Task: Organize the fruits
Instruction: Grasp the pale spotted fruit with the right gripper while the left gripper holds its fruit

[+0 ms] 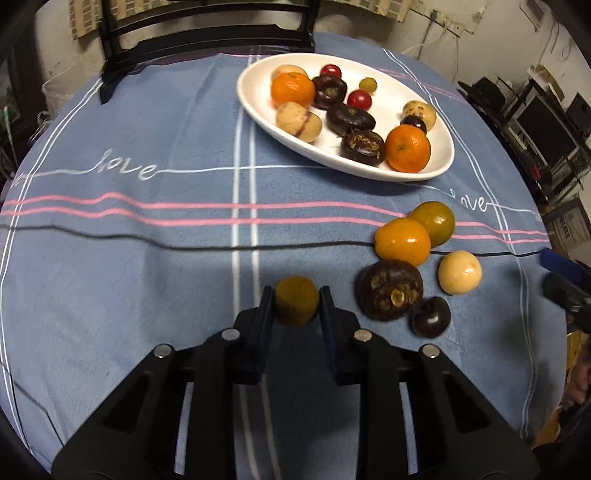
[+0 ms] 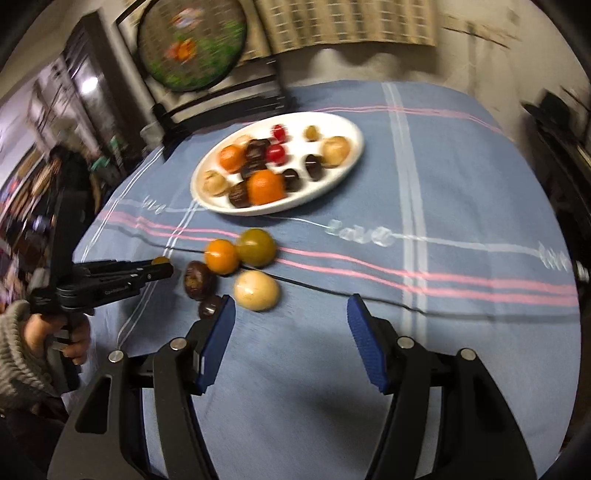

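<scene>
My left gripper (image 1: 296, 295) is shut on a small yellow-brown fruit (image 1: 296, 301) just above the blue cloth; it also shows in the right wrist view (image 2: 161, 261). To its right lie loose fruits: a dark purple one (image 1: 389, 290), a small dark one (image 1: 431, 316), an orange one (image 1: 403, 240), a green-yellow one (image 1: 434, 222) and a pale one (image 1: 460, 272). A white oval plate (image 1: 258, 107) with several fruits sits at the back. My right gripper (image 2: 290, 308) is open and empty, with the pale fruit (image 2: 257, 290) just beyond its left finger.
A blue striped cloth (image 1: 147, 236) covers the round table. A dark chair (image 1: 207, 33) stands behind the table. Shelves with electronics (image 1: 546, 122) are at the right. The person's hand (image 2: 55, 332) holds the left gripper.
</scene>
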`<state>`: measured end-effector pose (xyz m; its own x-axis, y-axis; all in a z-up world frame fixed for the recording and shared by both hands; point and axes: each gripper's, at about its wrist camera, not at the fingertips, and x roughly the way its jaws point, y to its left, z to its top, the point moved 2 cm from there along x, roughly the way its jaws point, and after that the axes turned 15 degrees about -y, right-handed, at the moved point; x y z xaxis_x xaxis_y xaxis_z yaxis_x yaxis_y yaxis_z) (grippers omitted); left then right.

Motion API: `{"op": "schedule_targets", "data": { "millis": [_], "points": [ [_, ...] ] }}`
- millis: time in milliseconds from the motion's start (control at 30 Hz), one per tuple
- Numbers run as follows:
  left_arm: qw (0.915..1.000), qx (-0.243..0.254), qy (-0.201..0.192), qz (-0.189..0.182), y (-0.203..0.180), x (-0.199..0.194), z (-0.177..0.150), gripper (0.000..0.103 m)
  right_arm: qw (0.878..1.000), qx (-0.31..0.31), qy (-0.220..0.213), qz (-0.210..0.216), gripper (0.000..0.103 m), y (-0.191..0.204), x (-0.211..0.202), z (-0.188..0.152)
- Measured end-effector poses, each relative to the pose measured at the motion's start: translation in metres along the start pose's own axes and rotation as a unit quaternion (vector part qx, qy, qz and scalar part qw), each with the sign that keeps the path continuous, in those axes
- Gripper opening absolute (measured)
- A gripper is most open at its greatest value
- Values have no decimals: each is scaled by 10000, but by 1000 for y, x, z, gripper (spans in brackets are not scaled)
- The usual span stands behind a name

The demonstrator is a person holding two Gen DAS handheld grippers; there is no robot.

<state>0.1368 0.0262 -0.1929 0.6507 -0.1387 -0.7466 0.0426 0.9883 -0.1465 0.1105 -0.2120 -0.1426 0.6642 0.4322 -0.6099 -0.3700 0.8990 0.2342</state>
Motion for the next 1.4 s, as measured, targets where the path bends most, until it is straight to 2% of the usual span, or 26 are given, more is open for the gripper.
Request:
{"op": "schedule_targets", "data": {
  "millis": [100, 267, 400, 500, 567, 767, 967, 1167, 1300, 1400],
  "points": [
    [9999, -84, -49, 91, 6, -15, -5, 25, 9995, -220, 137, 205, 61, 14, 23, -2],
    [9991, -323, -91, 257, 21, -34, -19, 25, 9981, -315, 441, 302, 47, 18, 54, -7],
    [9985, -424, -57, 330, 29, -38, -27, 25, 9973, -286, 619, 289, 47, 15, 70, -11],
    [9985, -426, -26, 332, 30, -37, -29, 25, 9969, -235, 682, 309, 45, 14, 73, -15],
    [9988, -386, -21, 314, 28, -36, -28, 25, 9967, -221, 712, 307, 40, 14, 75, -16],
    [9992, -260, -71, 278, 19, -40, -23, 25, 9975, -111, 623, 329, 39, 13, 74, -16],
    [9991, -139, -262, 294, 8, -60, -16, 25, 9992, -86, 226, 330, 39, 13, 36, -4],
    [9981, 86, -534, 297, -8, -90, -9, 25, 9987, 5, -431, 279, 39, 10, -30, 8],
    [9968, 82, -727, 317, -14, -113, -6, 25, 9964, -66, -802, 271, 39, 15, -78, 5],
    [9963, 57, -799, 319, -18, -126, -8, 25, 9954, -126, -886, 331, 39, 23, -98, -3]
  ]
}}
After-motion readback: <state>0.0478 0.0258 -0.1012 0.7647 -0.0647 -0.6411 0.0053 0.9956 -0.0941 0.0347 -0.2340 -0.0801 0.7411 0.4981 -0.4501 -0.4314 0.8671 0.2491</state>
